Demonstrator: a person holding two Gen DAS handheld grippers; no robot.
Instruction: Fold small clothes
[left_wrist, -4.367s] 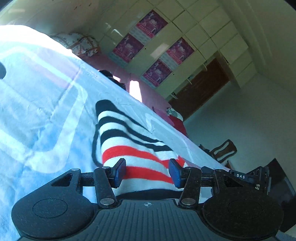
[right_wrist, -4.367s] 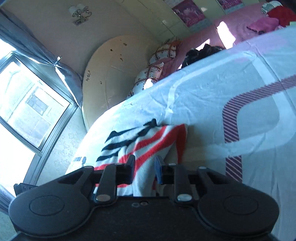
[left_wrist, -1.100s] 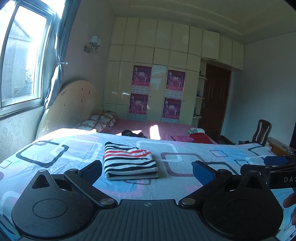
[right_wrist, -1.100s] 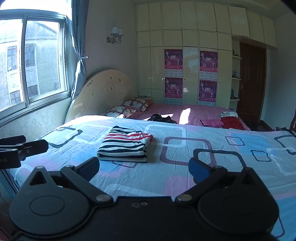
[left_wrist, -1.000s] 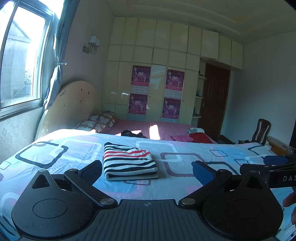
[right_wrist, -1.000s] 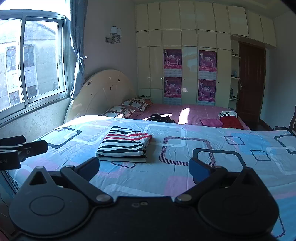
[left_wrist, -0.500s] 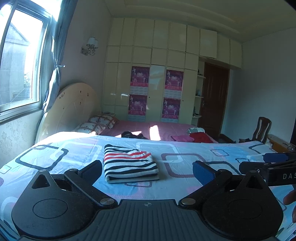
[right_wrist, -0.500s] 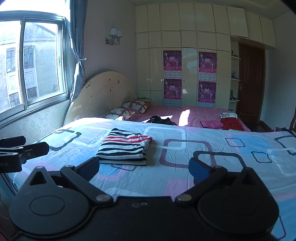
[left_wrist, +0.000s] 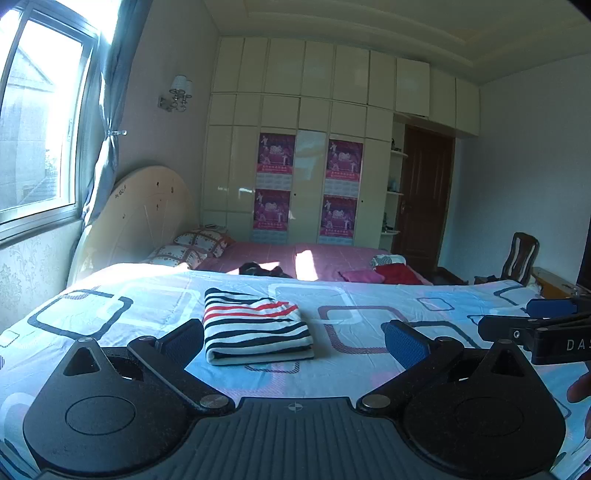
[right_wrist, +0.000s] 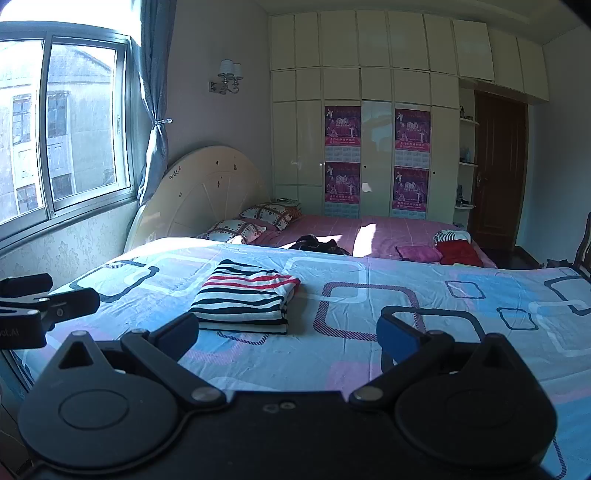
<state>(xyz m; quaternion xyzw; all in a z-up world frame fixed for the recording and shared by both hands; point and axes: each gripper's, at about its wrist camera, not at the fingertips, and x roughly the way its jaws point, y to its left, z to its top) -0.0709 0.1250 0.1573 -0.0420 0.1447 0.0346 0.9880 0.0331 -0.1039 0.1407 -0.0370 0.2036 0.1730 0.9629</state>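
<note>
We see a bed (left_wrist: 110, 295) in a blue patterned sheet; on it lies 1 folded striped garment (left_wrist: 255, 328)

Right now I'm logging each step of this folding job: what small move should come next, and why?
Probably none on this piece: the striped top lies folded in a neat rectangle on the bedspread, and both the left hand-held gripper and the right hand-held gripper are open, empty and well back from it. I'd keep them clear and turn to the next garment, if there is one.

Folded shirt (left_wrist: 255, 328) on bed (left_wrist: 369, 295), pillows (left_wrist: 192, 247) behind, wardrobe (left_wrist: 306, 147) beyond
</note>
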